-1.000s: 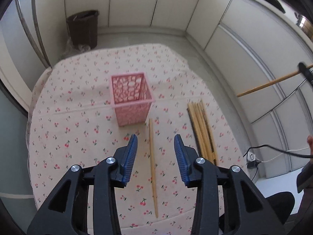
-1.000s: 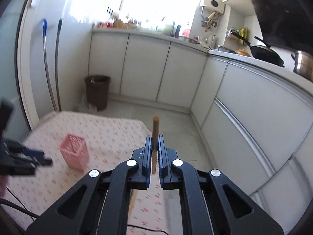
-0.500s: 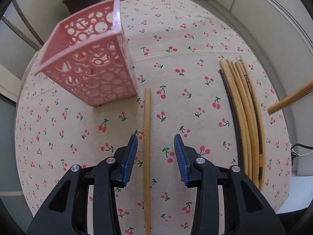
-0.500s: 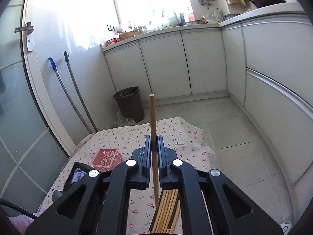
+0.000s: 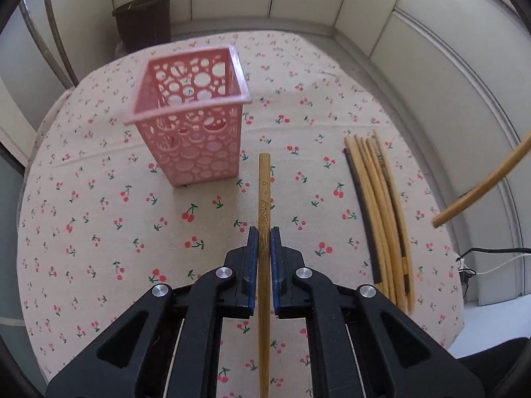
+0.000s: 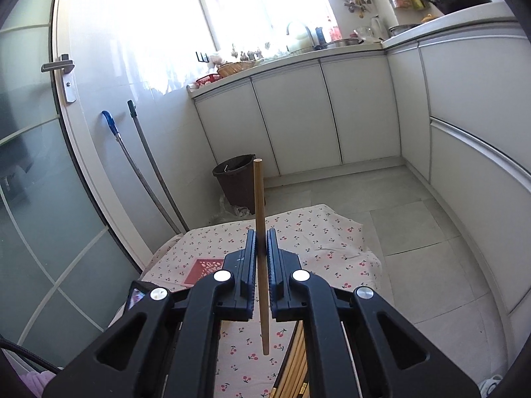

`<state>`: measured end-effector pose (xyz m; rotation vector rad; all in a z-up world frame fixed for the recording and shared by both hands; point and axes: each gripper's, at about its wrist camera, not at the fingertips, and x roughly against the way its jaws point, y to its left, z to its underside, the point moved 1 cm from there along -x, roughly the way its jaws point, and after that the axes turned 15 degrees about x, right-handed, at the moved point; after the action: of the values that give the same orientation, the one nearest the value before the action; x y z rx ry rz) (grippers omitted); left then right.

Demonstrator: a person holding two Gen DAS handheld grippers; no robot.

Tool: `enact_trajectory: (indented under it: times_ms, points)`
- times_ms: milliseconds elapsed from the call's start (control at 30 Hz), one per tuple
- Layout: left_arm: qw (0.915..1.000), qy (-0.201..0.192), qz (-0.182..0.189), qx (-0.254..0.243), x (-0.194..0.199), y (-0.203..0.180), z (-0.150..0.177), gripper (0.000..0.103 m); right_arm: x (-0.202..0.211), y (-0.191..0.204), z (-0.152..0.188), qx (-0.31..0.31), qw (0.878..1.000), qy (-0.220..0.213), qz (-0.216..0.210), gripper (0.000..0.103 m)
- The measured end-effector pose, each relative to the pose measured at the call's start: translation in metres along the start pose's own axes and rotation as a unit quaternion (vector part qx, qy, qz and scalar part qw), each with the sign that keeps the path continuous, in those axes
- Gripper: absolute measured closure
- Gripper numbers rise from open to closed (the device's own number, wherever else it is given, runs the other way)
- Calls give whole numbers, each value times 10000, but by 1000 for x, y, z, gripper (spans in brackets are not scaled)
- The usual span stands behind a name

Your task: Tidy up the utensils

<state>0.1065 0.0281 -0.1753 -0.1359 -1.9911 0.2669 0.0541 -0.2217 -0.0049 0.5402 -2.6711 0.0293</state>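
Observation:
My left gripper (image 5: 261, 232) is shut on a bamboo chopstick (image 5: 264, 192) that lies along the cherry-print tablecloth (image 5: 99, 205), its far end close to the pink perforated basket (image 5: 192, 116). A bundle of several chopsticks (image 5: 378, 205) lies to the right. My right gripper (image 6: 261, 233) is shut on another bamboo chopstick (image 6: 259, 195), held high above the table; that chopstick also shows at the right edge of the left wrist view (image 5: 481, 189). The basket (image 6: 205, 270) and the bundle (image 6: 295, 361) sit below the right gripper.
A dark waste bin (image 5: 142, 20) stands on the floor behind the table. White kitchen cabinets (image 6: 332, 112) run along the back and right. Two mop handles (image 6: 149, 169) lean by a glass door. A cable and plug (image 5: 478, 262) lie right of the table.
My left gripper has come down over the single chopstick and shut on it. My right gripper has swung toward the table, still holding its chopstick.

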Motion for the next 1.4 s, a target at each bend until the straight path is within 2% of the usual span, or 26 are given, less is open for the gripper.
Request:
enact_trajectory:
  times_ms: [133, 233, 333, 400, 500, 567, 633, 700, 900, 933, 1033, 1067, 1133, 1333, 1367, 1400]
  points:
    - [9988, -446, 217, -25, 46, 0, 2, 97, 6, 10, -8, -24, 9999, -126, -94, 97]
    - [9914, -1213, 495, -17, 94, -9, -8, 97, 7, 18, -21, -40, 9994, -296, -184, 97]
    - [9701, -2332, 665, 88, 141, -16, -23, 97, 1, 26, -36, -68, 9987, -443, -238, 97]
    - [9471, -3132, 658, 245, 166, -19, -34, 96, -7, 30, -46, -111, 9983, -511, -256, 97]
    - [9221, -3744, 780, 595, 178, -19, -56, 96, -22, 35, -58, -140, 9980, -558, -262, 97]
    - [9099, -4002, 787, 753, 180, -22, -70, 96, -34, 38, -67, -127, 9978, -601, -240, 97]
    - [9000, -4222, 714, 816, 180, -25, -82, 96, -44, 38, -73, -144, 9976, -629, -254, 97]
    - [8949, -4339, 653, 819, 175, -29, -95, 96, -57, 37, -76, -172, 9975, -631, -276, 97]
    - [8903, -4507, 336, 560, 139, -30, -118, 96, -95, 32, -76, -286, 9976, -537, -331, 97]
    - [8898, -4530, 273, 471, 132, -31, -119, 96, -100, 32, -75, -281, 9977, -531, -320, 97]
    - [9030, -4267, 195, 452, 112, -27, -119, 96, -110, 32, -73, -270, 9983, -456, -221, 96]
    - [9012, -4318, 131, 346, 115, -27, -116, 96, -112, 30, -73, -300, 9983, -443, -229, 96]
    - [8889, -4576, 67, 226, 130, -23, -110, 96, -112, 27, -74, -368, 9980, -472, -223, 96]
    - [8666, -4958, 183, 534, 191, -6, -109, 102, -105, 31, -78, -391, 9974, -544, -270, 96]
    - [8661, -4972, 127, 500, 199, -5, -108, 102, -104, 31, -79, -400, 9972, -557, -299, 95]
    - [8690, -4926, 67, 465, 204, -4, -109, 101, -101, 32, -80, -403, 9970, -579, -313, 94]
